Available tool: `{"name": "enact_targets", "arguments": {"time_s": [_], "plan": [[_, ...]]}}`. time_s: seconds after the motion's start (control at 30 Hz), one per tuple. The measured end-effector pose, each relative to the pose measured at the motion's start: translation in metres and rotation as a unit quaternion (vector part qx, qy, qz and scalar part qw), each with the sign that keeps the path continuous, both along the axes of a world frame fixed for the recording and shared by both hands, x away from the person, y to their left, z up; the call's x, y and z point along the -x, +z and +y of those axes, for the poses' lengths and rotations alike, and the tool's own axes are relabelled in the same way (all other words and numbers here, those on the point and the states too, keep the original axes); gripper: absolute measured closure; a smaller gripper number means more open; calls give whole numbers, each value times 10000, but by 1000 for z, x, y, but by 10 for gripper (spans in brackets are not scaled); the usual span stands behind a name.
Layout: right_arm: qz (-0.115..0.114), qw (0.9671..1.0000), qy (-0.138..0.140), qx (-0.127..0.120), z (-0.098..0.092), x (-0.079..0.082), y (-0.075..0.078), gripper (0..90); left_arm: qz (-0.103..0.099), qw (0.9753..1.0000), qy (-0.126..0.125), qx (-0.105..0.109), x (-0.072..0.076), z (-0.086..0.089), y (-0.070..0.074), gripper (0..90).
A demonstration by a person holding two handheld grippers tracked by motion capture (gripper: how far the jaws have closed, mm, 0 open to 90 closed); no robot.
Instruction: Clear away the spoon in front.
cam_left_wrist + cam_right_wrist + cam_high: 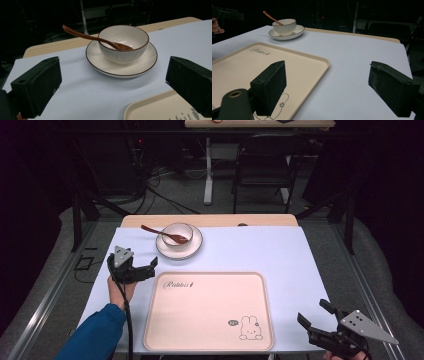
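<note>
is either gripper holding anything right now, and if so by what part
Nothing is held. The left gripper and the right gripper both stand open and empty; the spoon rests in the bowl.

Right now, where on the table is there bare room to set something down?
The tray is bare. So is the table right of the plate, back to the far edge, and the strip between tray and plate. It's crowded only at far left: bowl with spoon, near the left gripper.

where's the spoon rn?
The spoon rests in the bowl on the saucer at the table's far side in the high view, handle sticking out left, just beyond the tray and the left gripper.
</note>
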State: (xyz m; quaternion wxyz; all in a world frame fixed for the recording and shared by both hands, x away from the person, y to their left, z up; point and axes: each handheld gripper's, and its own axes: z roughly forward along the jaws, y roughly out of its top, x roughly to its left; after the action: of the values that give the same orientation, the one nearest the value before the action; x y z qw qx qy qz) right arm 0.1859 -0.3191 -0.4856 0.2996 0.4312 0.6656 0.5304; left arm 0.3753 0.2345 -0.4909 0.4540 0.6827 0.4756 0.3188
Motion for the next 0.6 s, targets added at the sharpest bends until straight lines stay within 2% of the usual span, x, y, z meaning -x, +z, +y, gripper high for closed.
{"name": "enact_targets", "arguments": {"time_s": [0.23,0.53,0.6], "plan": [[-1,10000,-2,9,0,0,0,140,84,9997,138,193,-18,0,-2,3],[2,10000,-12,8,0,0,0,140,82,9991,303,285,-38,0,-5,3],[4,10000,-4,3,0,0,0,140,85,9991,337,242,-43,-2,-7,3]]}}
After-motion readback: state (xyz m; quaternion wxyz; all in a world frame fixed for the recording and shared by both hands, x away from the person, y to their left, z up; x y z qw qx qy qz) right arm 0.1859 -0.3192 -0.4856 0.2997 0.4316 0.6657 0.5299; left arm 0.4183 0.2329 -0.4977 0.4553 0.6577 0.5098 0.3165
